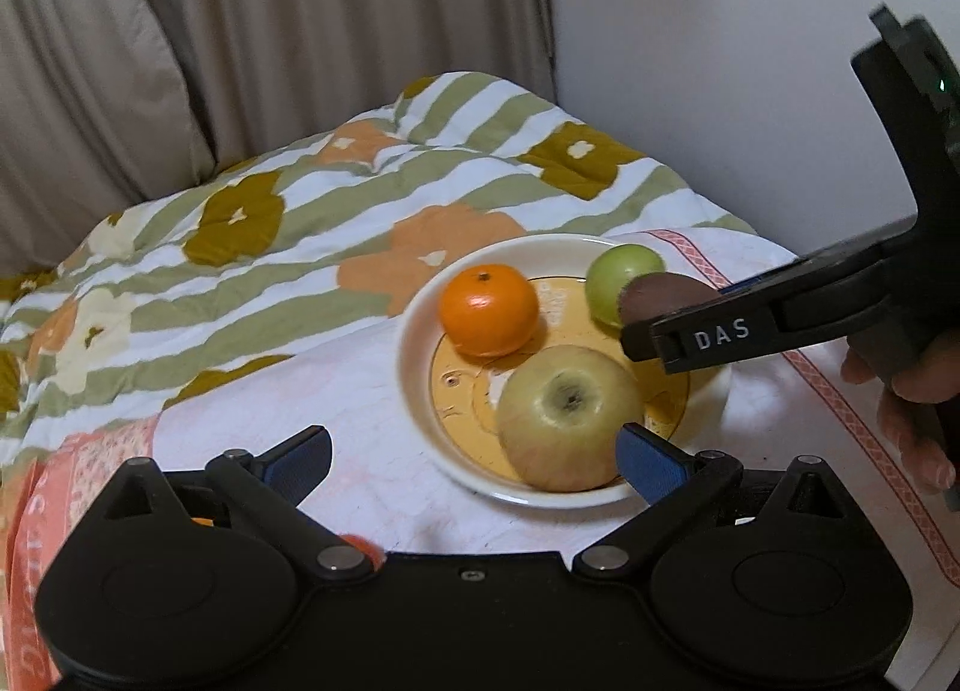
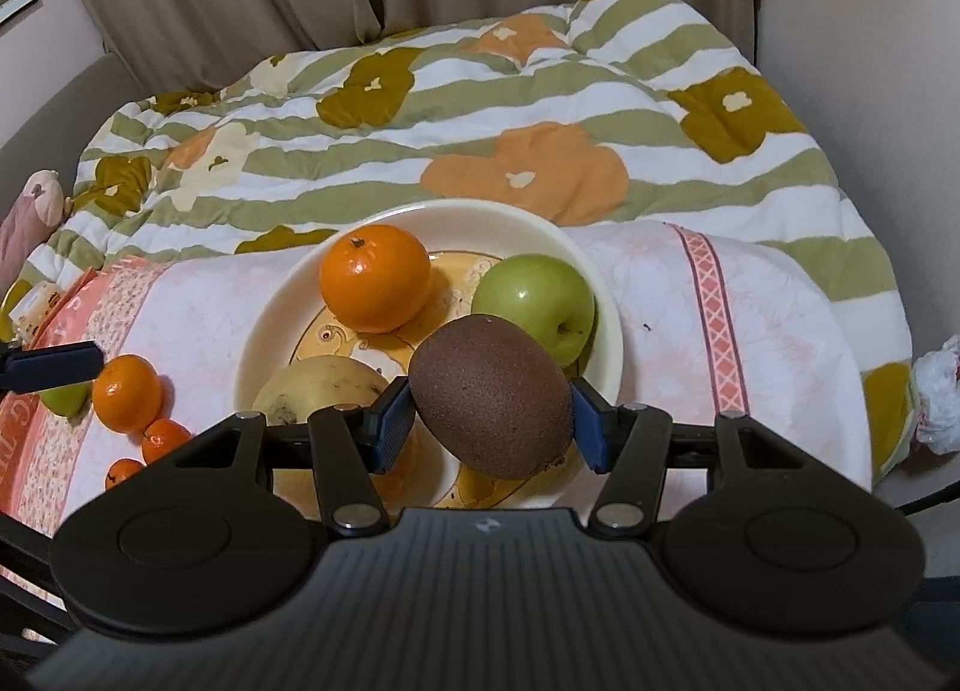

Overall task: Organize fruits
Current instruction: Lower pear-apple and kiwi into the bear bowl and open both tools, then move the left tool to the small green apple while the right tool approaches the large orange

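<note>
Kiwi (image 2: 492, 397) is clamped between the blue pads of the right gripper (image 2: 491, 418), its long axis running crosswise from one pad to the other and tilting down toward the right pad. The fruit hangs above the near side of the cream plate (image 2: 264, 343), whether it touches the plate cannot be told. From the left wrist view only its brown end (image 1: 657, 295) shows past the right gripper's black finger (image 1: 708, 340).

Already on the plate sit an orange (image 2: 375, 278) at the far left, a green apple (image 2: 534, 307) at the far right, and a yellow apple (image 1: 567, 418) at the near left. The kiwi sits just beside the green apple and in front of it, with bare plate floor directly beneath and between the fruits, so the likely move is a short drop straight down followed by opening the pads.

The left gripper (image 1: 474, 454) stands spread wide and holds nothing, its right pad (image 1: 651, 463) just beside the yellow apple over the plate rim. More fruit waits off the plate on the pink cloth (image 2: 660, 331): a mandarin (image 2: 127, 392) and two smaller ones near it, with a green fruit (image 2: 63, 398) partly hidden behind the left gripper's fingertip. Those lie nearer the left hand, which looks better placed to collect them next
</note>
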